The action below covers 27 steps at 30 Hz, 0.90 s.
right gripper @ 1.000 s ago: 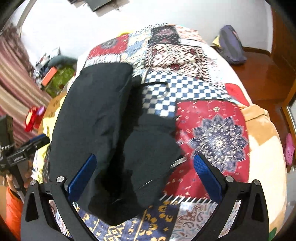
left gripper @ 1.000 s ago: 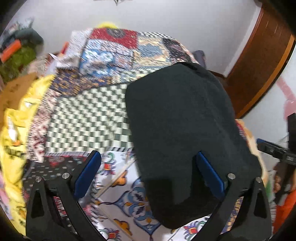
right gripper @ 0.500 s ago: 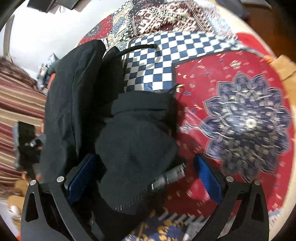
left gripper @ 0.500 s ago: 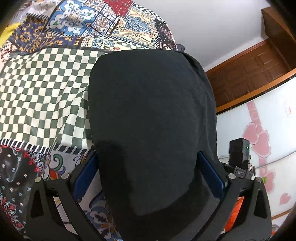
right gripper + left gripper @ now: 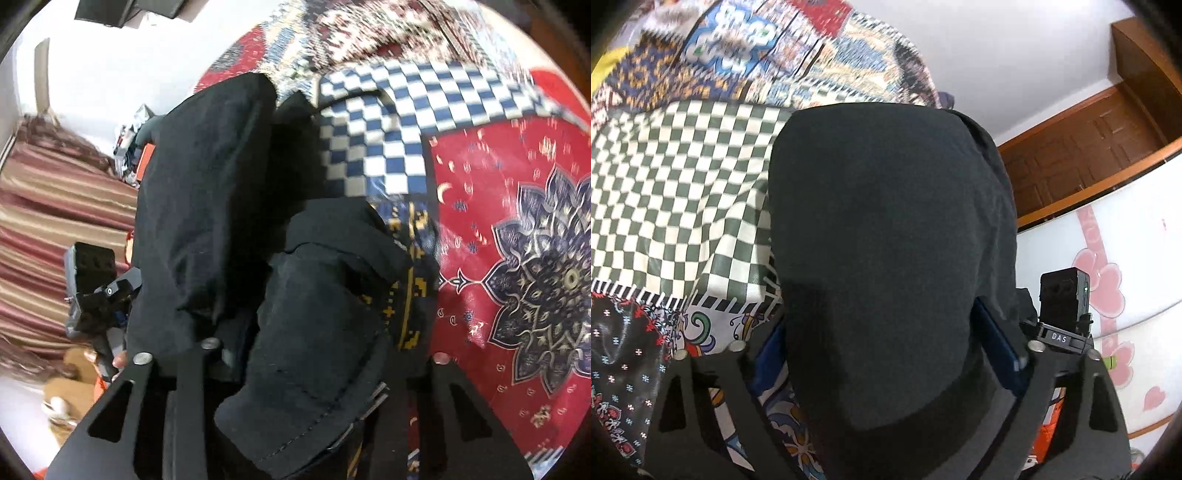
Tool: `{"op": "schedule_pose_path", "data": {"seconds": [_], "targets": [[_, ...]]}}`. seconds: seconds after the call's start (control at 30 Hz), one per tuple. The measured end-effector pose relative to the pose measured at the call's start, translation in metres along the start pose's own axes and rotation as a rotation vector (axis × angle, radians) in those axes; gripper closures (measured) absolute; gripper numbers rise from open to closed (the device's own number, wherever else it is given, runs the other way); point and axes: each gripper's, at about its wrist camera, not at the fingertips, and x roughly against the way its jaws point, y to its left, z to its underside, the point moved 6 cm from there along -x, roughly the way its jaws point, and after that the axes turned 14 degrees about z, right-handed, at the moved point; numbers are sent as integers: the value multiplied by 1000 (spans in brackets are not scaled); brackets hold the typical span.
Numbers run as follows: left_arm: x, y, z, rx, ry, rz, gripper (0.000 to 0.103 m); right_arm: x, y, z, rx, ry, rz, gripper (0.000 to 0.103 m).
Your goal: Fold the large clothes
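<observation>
Both tools have just been closing on the black garment point(image 5: 879, 240): right tool point(image 5: 306, 373) clamps its bunched end, left tool point(image 5: 886, 350) brackets it nearly wide open, grip uncertain; folding barely begun.

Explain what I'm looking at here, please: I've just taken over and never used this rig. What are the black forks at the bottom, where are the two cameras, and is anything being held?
There is no robot arm: a person carries a hand-held two-finger gripper in each hand, each with a fisheye camera looking forward along its fingers. The black forks are those fingers.

Left wrist view: the left gripper straddles the end of a black fabric garment lying on a bed under a patchwork quilt. Its jaws have just been closing, with the cloth between the blue pads; a firm pinch is not yet clear.

Right wrist view: the right gripper has just been closing and is now shut on a bunched fold of the same garment, over the quilt's red patch. At the left edge you see the other gripper.
</observation>
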Motion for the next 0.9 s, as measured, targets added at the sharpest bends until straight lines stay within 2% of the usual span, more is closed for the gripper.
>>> {"op": "schedule_pose_path", "data": {"seconds": [0.1,0.27,0.47,0.67,0.9], "targets": [[16,-16,-1,-36,-34,33,22,15,15,-3,35,-32,24,79],[53,-46,-16,-103,-96,53,24,41,58,-14,107,-97,46,81],[118,-62,-47,-160,-195,55,24,57,118,-33,169,-170,21,81],[180,-45,-72,-176,-264,25,25,41,170,-46,233,-202,-2,81],[229,21,-101,-128,-295,-45,25,-22,223,-60,269,-165,-13,81]]}}
